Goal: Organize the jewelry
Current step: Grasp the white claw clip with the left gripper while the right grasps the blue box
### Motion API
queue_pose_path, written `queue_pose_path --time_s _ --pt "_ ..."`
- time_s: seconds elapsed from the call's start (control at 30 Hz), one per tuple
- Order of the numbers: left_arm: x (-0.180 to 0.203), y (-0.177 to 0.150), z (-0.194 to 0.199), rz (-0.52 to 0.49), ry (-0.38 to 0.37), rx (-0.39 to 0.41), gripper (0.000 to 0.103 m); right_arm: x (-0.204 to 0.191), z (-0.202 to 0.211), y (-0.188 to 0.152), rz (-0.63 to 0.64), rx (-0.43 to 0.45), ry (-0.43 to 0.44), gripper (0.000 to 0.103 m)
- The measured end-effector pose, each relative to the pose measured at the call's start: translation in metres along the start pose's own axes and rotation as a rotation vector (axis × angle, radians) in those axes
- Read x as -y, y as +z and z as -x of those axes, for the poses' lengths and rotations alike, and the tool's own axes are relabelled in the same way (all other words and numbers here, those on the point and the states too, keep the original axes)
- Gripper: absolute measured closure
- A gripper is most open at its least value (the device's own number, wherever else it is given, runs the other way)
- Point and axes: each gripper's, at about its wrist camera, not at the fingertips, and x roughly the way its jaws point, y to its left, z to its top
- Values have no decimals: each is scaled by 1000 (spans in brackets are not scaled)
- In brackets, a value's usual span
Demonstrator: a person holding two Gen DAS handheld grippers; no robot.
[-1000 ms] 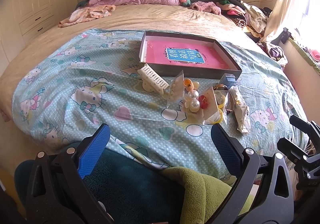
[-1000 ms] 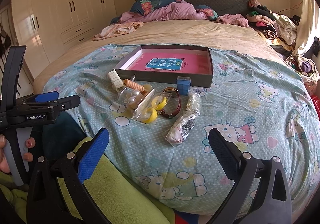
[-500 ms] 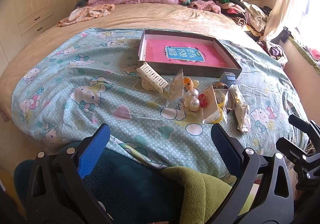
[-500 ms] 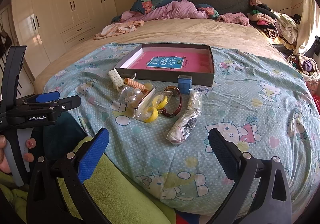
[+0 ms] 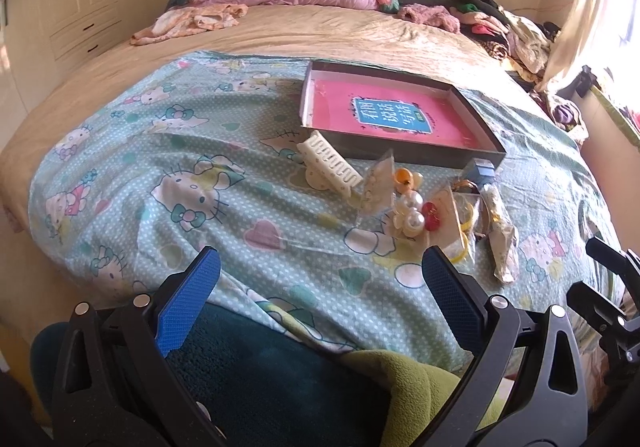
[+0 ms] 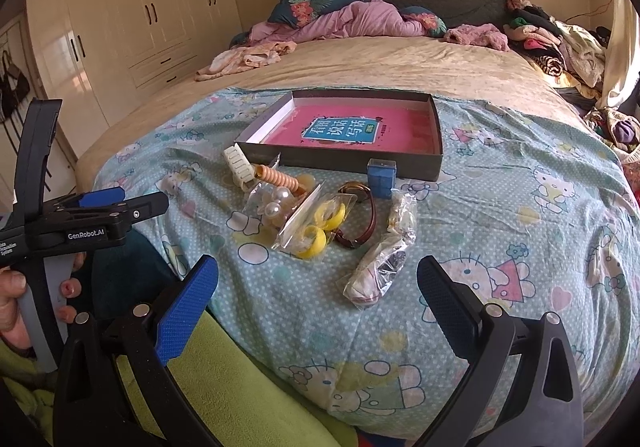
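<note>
Count: one shallow box point(image 6: 436, 135) with a pink floor, one white hair claw point(image 6: 239, 167), one small blue box point(image 6: 382, 177), one brown bangle point(image 6: 362, 219), one ribbed orange hair tie point(image 6: 276, 179); three clear packets – pearls point(image 6: 272, 203), two yellow rings point(image 6: 320, 225), and a crumpled one point(image 6: 380, 267) whose contents cannot be made out.
Surface: a bed under a teal cat-print cover point(image 6: 500, 215), with tan bedding beyond it toward the headboard.
Room: cream wardrobes point(image 6: 132, 7) along one wall; heaped clothes point(image 6: 560, 43) at the bed's far corner.
Jewelry: clustered against the shallow box's near wall, mid-cover, well back from the near edge.
Left gripper point(image 5: 320, 293): fingers spread wide, holding nothing, hanging over the cover's near edge; the cluster lies ahead, toward its right finger.
Right gripper point(image 6: 318, 293): also spread wide and holding nothing, at the near edge; the crumpled packet lies nearest, straight ahead.
Hand point(image 6: 16, 303): wrapped around the left gripper's handle.
</note>
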Motion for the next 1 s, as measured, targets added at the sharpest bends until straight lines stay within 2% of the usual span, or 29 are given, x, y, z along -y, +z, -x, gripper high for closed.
queue_pose_path --time_s 0.2,0.43,0.73,0.87,0.93,1.0 --pt "-24 13 -12 73 9 -17 9 2 -10 15 13 9 5 4" --pt "-43 26 -32 150 -27 -48 9 12 -25 34 5 19 -4 4" --pt "-36 47 -73 197 -102 -94 9 39 -55 51 -36 6 -46 4" --pt "-36 54 -96 220 -108 -116 9 56 -73 57 -61 -1 -58 5" --pt "-38 55 -105 238 -119 -129 10 61 -82 59 -65 -8 -69 7" --pt "-39 57 -110 251 -124 -134 18 65 -92 61 -68 -19 -68 14"
